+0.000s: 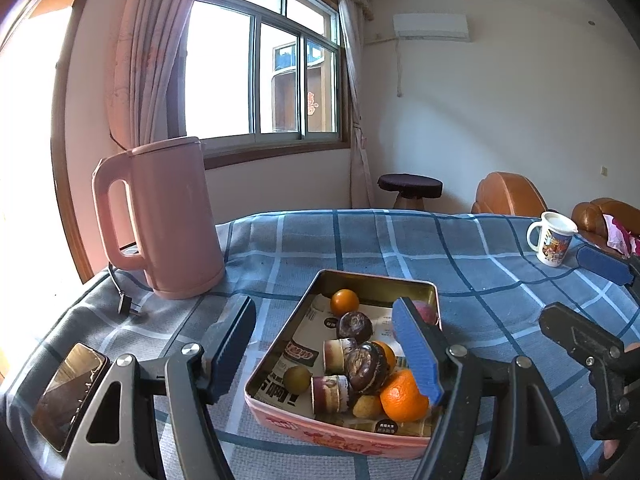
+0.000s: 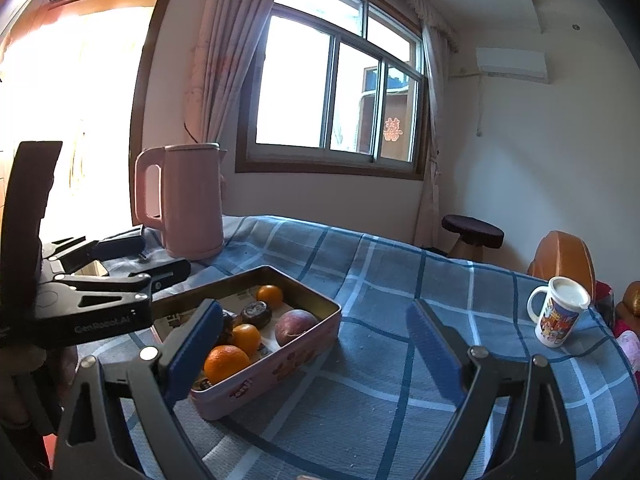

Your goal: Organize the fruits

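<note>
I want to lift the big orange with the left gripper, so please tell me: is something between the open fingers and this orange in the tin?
Nothing visible blocks it. The left gripper is open above the tin, and the big orange lies uncovered near the right blue finger.

A metal tin (image 1: 374, 280) with a shiny golden inside is lined with printed paper (image 1: 298, 350). At its 10 o'clock stands a matt pink plastic kettle (image 1: 168, 216) on woven checked cloth (image 1: 360, 236).
</note>
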{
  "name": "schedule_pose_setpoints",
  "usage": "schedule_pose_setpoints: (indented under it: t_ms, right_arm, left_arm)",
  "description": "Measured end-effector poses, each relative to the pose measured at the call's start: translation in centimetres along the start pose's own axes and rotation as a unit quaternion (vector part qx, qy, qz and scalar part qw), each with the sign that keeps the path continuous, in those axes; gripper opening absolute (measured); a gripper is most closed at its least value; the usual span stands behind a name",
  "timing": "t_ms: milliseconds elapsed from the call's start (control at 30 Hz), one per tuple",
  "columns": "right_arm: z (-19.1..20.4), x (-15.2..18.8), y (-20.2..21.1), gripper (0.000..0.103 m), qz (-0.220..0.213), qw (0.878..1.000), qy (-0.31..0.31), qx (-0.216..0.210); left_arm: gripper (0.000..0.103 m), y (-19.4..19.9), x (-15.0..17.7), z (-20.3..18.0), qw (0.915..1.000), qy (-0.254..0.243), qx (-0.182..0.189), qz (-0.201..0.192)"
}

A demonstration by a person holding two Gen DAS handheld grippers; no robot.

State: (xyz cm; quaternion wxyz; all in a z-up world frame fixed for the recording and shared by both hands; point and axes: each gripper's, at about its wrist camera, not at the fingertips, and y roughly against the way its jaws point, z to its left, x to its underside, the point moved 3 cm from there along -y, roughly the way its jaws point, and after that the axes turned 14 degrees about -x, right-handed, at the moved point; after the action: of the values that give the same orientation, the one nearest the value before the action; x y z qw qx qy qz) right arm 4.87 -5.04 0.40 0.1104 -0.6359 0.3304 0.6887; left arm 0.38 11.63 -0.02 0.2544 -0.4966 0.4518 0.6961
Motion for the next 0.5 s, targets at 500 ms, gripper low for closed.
schedule_pose_setpoints:
  t_ms: [500]
  right_arm:
    - [0.50,0.36,0.40,0.096,-0.001,1.000,0.017,0.009]
  left_arm:
    - [0.098,-0.05,-0.08,0.33,0.9996,0.021,-0.015,0.005]
